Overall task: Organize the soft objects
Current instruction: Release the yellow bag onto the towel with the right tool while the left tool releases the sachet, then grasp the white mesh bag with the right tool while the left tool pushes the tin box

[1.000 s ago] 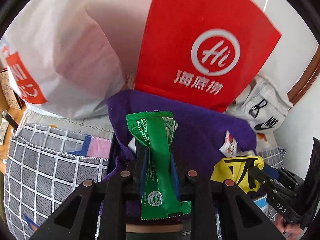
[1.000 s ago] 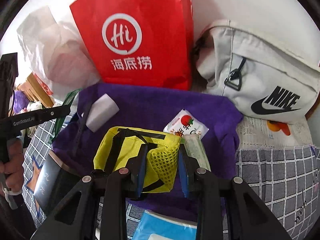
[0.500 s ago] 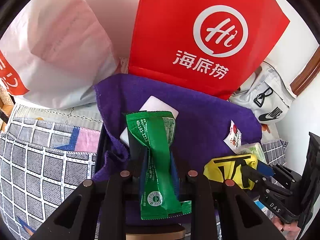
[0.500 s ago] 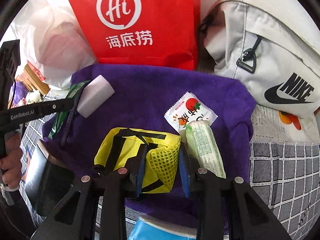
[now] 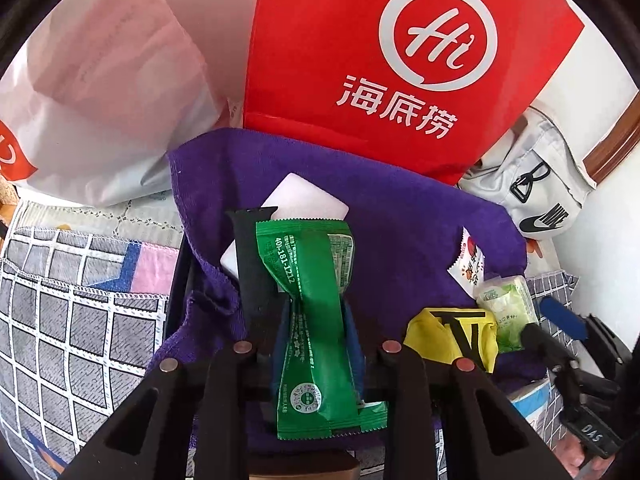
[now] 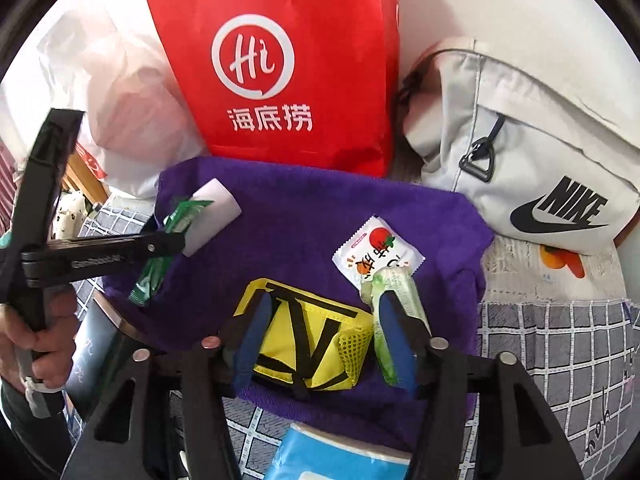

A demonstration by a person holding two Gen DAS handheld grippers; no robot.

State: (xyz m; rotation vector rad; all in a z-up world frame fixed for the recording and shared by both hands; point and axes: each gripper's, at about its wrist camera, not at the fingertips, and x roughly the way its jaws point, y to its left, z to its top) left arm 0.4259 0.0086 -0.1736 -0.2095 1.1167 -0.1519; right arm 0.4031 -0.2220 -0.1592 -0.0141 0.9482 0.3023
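A purple towel (image 5: 400,220) (image 6: 300,216) lies over a dark box. My left gripper (image 5: 318,320) is shut on a green snack packet (image 5: 312,320), held over the towel's left side; it also shows in the right wrist view (image 6: 160,252). My right gripper (image 6: 324,336) is open, its jaws standing on either side of a yellow mesh pouch (image 6: 308,344) (image 5: 452,336) that rests on the towel. On the towel also lie a white block (image 5: 304,204) (image 6: 212,216), a tomato sachet (image 6: 376,252) and a pale green tissue pack (image 6: 400,304) (image 5: 506,304).
A red paper bag (image 5: 400,52) (image 6: 288,72) stands behind the towel, with a white plastic bag (image 5: 100,92) to its left and a grey Nike bag (image 6: 520,152) to its right. A checked bedsheet (image 5: 60,320) lies around. A blue pack (image 6: 340,460) sits at the near edge.
My right gripper has opened and let go of the yellow pouch, which now lies on the towel. Both grippers have moved forward over the towel.
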